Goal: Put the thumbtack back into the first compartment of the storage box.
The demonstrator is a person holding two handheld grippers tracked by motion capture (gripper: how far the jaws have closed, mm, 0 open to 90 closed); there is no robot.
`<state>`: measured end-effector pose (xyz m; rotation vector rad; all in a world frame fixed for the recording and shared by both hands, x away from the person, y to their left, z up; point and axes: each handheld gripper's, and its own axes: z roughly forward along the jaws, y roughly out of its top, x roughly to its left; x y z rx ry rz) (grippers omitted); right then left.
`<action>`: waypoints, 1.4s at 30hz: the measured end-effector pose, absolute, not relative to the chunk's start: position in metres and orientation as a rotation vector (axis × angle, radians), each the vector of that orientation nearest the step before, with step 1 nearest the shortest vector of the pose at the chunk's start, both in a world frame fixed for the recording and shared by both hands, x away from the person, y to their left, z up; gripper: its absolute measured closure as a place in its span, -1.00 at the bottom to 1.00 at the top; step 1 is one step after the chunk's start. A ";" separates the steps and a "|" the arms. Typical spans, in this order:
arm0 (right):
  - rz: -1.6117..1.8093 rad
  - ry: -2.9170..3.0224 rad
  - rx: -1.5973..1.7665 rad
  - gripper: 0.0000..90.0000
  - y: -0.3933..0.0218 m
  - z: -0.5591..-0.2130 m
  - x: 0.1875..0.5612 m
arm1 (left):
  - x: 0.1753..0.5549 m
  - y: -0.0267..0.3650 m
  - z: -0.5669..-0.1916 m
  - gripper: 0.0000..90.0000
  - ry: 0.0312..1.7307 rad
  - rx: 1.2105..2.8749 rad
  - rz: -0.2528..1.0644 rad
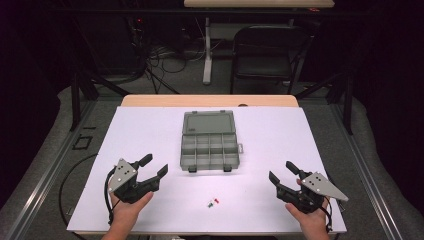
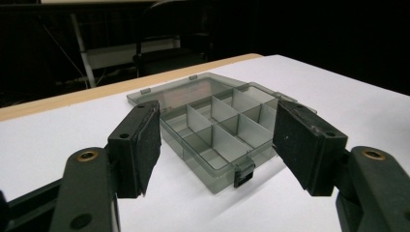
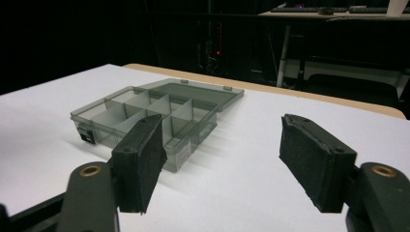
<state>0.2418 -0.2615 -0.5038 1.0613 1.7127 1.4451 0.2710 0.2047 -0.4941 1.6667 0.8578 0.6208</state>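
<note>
A grey translucent compartment box [image 1: 209,150] lies in the middle of the white table top [image 1: 150,130], its lid [image 1: 208,122] folded flat behind it. Its compartments look bare. Near the front edge lie a few tiny red, green and white pieces [image 1: 213,202]. My left gripper [image 1: 154,167] rests at the front left, open, jaws aimed at the box [image 2: 217,140] with nothing between them. At the front right my right gripper [image 1: 283,171] is open too, pointing toward the box [image 3: 150,121] from the other side.
A wooden table edge [image 1: 210,100] shows behind the white sheet. Beyond it stand a black chair [image 1: 265,52], a white desk leg [image 1: 207,50] and tangled cables [image 1: 165,57] on the floor. Metal rails [image 1: 45,170] flank the table.
</note>
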 end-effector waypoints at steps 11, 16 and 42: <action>1.408 1.747 1.051 -0.24 -0.260 -0.508 0.244 | 0.277 0.200 -0.498 -0.26 0.901 1.692 0.569; 1.379 1.779 1.034 -0.23 -0.256 -0.510 0.244 | 0.280 0.200 -0.501 -0.31 0.934 1.684 0.532; 1.344 1.865 1.055 -0.34 -0.249 -0.516 0.248 | 0.303 0.148 -0.501 -0.21 1.006 1.815 0.423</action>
